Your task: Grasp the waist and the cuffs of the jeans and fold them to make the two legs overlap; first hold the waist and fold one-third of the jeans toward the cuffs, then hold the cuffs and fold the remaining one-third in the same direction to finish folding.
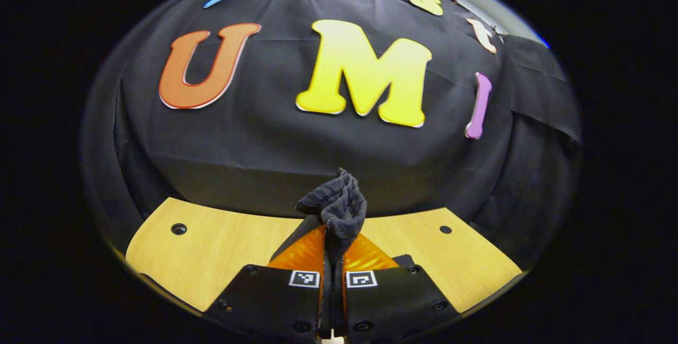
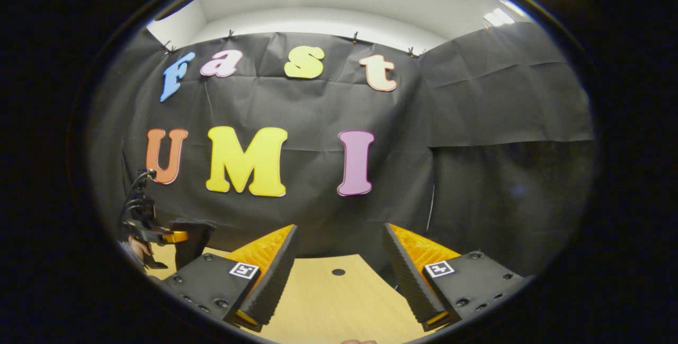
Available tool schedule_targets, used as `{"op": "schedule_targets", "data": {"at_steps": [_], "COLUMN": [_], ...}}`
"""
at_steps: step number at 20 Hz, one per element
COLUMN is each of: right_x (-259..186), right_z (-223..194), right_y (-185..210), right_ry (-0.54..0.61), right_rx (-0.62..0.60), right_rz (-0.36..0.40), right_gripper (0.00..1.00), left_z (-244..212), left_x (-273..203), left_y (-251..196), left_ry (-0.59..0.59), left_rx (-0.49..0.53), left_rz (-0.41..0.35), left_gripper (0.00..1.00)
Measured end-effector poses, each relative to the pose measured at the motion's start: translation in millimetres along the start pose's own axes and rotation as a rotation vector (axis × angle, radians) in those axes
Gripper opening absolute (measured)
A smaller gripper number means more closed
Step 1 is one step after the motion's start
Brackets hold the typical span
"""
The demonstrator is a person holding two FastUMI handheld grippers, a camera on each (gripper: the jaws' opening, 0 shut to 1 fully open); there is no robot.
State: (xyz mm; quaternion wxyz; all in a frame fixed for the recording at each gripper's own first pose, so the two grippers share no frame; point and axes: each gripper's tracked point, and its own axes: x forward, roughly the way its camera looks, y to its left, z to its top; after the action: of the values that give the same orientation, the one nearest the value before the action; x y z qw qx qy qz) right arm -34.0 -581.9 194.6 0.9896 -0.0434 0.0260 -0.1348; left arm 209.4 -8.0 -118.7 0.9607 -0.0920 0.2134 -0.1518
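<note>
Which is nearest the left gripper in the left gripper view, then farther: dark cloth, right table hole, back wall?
1. Dark cloth, pinched between the fingers of the left gripper.
2. Table hole, to the right.
3. Back wall, behind the table.

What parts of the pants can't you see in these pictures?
- Left gripper view: only a dark bunch of cloth pokes out of the shut left gripper. The rest hangs below the bottom edge, so waist or cuff can't be told.
- Right gripper view: the open right gripper holds nothing. The left gripper is small at the left edge, with a dark flap beside it too tiny to read.
</note>
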Motion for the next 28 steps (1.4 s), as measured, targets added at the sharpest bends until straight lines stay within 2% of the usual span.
{"op": "schedule_targets", "data": {"at_steps": [2, 4, 5, 6, 7, 8, 10, 13, 18, 20, 21, 23, 26, 27, 28], "right_x": [-3, -6, -7, -9, -10, -12, -16, -20, -20, -21, -21, -18, -18, -17, -16], "right_z": [-4, -6, -8, -11, -13, -13, -11, -12, -12, -10, -9, -6, -4, -3, -3], "right_y": [-12, -22, -26, -31, -34, -39, -47, -57, -56, -52, -48, -38, -29, -27, -23], "right_ry": [0.010, 0.017, 0.021, 0.028, 0.032, 0.033, 0.031, 0.036, 0.037, 0.034, 0.033, 0.029, 0.019, 0.016, 0.013], "right_rx": [0.013, 0.037, 0.041, 0.037, 0.033, 0.033, 0.036, 0.032, 0.051, 0.050, 0.049, 0.049, 0.042, 0.045, 0.051], "right_rz": [-0.027, -0.047, -0.056, -0.067, -0.077, -0.086, -0.101, -0.125, -0.127, -0.119, -0.113, -0.100, -0.087, -0.083, -0.079], "right_gripper": [0.98, 0.94, 0.97, 0.94, 0.95, 0.97, 0.94, 0.94, 0.94, 0.98, 0.94, 0.98, 0.97, 0.94, 0.98], "left_z": [-26, -51, -69, -86, -101, -114, -139, -155, -160, -170, -169, -162, -153, -148, -144], "left_x": [7, 16, 21, 25, 28, 30, 35, 41, 42, 37, 33, 25, 7, 3, -3], "left_y": [-33, -56, -67, -79, -87, -92, -97, -97, -96, -109, -115, -123, -139, -142, -145], "left_ry": [0.055, 0.098, 0.120, 0.145, 0.170, 0.187, 0.211, 0.224, 0.227, 0.235, 0.230, 0.194, 0.154, 0.142, 0.131], "left_rx": [0.024, 0.097, 0.136, 0.175, 0.220, 0.275, 0.397, 0.534, 0.601, 0.617, 0.631, 0.645, 0.610, 0.595, 0.576], "left_rz": [-0.051, -0.072, -0.080, -0.087, -0.087, -0.082, -0.075, -0.073, -0.099, -0.164, -0.173, -0.193, -0.224, -0.229, -0.238], "left_gripper": [0.04, 0.04, 0.04, 0.05, 0.04, 0.04, 0.04, 0.04, 0.05, 0.08, 0.39, 1.00, 0.99, 0.99, 0.99]}}
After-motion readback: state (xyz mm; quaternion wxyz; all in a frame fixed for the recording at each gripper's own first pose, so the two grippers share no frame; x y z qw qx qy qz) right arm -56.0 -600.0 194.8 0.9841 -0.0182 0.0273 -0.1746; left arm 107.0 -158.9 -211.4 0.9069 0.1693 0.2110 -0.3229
